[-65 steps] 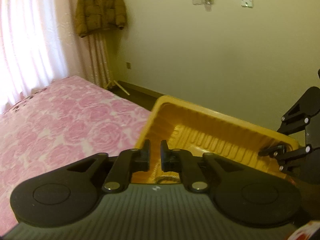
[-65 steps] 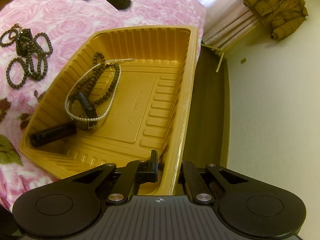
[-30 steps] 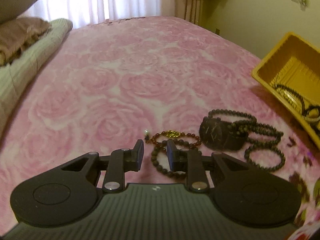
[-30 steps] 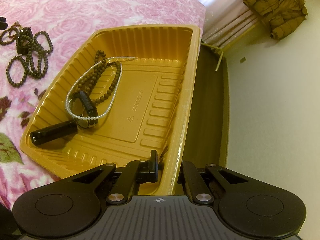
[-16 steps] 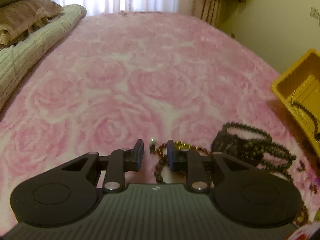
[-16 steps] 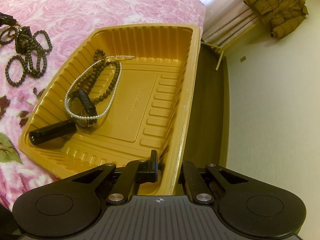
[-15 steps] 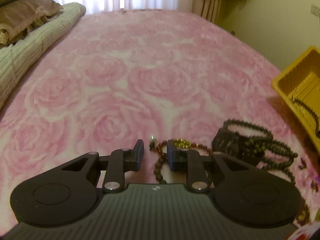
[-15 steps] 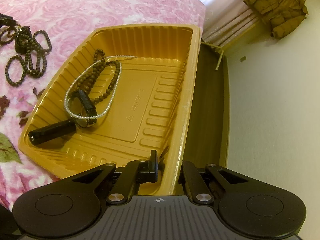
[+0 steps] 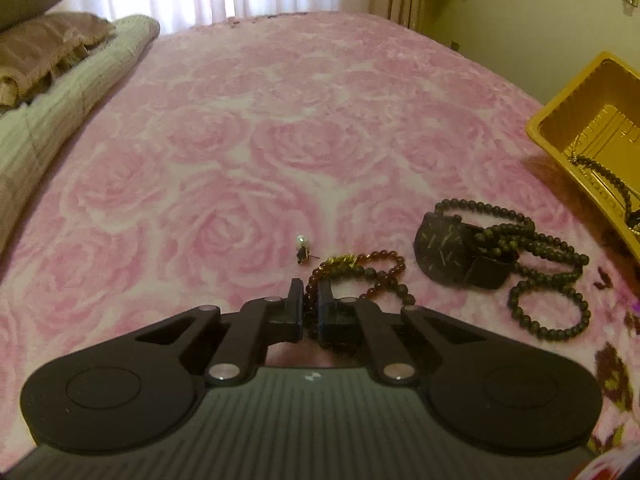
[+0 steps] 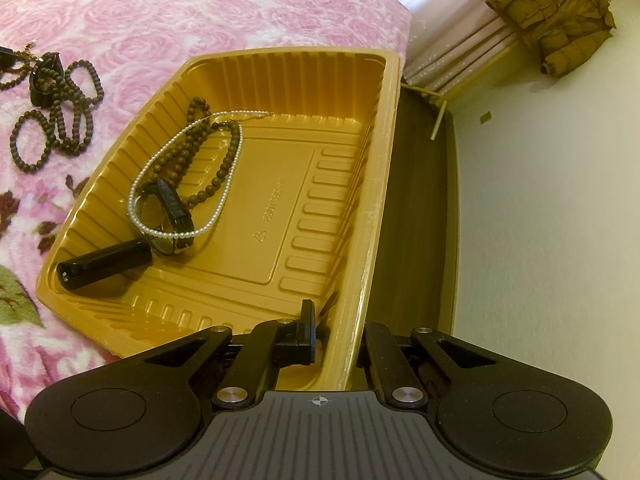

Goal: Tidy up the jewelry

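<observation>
My left gripper (image 9: 308, 300) is shut on a reddish-brown bead bracelet (image 9: 360, 268) with a gold charm, lying on the pink rose bedspread. A small pearl earring (image 9: 301, 249) lies just beyond the fingertips. A black watch (image 9: 448, 250) tangled with dark bead bracelets (image 9: 548, 288) lies to the right. My right gripper (image 10: 338, 324) is shut on the near rim of the yellow tray (image 10: 384, 152). The tray holds a pearl necklace (image 10: 180, 184), a brown bead strand (image 10: 200, 136), a black-strap watch (image 10: 168, 216) and a black tube (image 10: 104, 264).
A folded green quilt (image 9: 60, 120) and a pillow lie at the bed's left. The tray (image 9: 560, 116) sits at the bed's right edge, with dark floor (image 10: 416, 216) and wall beyond. A brown jacket (image 10: 556, 16) hangs by the curtain.
My left gripper left the tray, swung to the jewelry on the bed, lowered, and closed on the reddish bead bracelet. The right gripper still holds the tray rim.
</observation>
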{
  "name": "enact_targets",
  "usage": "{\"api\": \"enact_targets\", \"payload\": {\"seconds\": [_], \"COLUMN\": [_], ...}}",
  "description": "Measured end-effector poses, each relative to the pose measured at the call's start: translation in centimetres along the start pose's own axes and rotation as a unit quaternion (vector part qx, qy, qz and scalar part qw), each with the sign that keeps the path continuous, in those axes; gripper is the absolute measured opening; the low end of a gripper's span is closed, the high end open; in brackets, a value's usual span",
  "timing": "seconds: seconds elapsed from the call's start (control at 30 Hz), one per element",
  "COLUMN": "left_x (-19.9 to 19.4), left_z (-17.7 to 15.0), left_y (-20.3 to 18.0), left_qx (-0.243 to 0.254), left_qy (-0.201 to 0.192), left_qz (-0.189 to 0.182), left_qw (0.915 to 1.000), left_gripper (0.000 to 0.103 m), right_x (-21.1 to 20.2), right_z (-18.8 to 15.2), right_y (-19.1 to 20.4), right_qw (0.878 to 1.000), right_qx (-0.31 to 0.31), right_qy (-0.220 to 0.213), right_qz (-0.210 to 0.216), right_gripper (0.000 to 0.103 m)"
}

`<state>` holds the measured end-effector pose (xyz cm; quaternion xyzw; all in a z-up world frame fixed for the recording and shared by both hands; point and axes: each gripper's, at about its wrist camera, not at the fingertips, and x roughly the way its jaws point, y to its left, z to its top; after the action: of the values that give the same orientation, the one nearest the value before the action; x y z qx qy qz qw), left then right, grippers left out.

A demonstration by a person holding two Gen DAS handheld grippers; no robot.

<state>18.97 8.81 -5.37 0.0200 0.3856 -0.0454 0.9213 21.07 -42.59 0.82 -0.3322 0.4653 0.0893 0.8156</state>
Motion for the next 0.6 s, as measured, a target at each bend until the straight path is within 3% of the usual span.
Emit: {"api": "enact_targets", "payload": {"seconds": [0.27,0.4,0.6], "left_x": [-3.3,-4.7,-4.4], "left_z": [0.1,-0.7,-3.3], "left_y": [0.5,0.5,2.4], "left_qx": [0.004,0.008,-0.016], "left_qy": [-0.022,-0.017,0.018], "left_qz": [-0.021,-0.028,-0.001], "left_qw": [0.9995,0.9994,0.9997], "left_gripper": [0.005,0.005,0.005], "right_x": [0.0,0.1,0.1], "right_z": [-0.1,-0.1,-0.1], "right_y": [-0.1,-0.1,-0.2], "right_qw": [1.000,1.000,1.000], "right_qx": [0.000,0.000,0.001], "right_qy": [0.000,-0.001,-0.001], "right_qz": [0.001,0.001,0.001], "right_gripper": [0.005,0.005,0.005]}}
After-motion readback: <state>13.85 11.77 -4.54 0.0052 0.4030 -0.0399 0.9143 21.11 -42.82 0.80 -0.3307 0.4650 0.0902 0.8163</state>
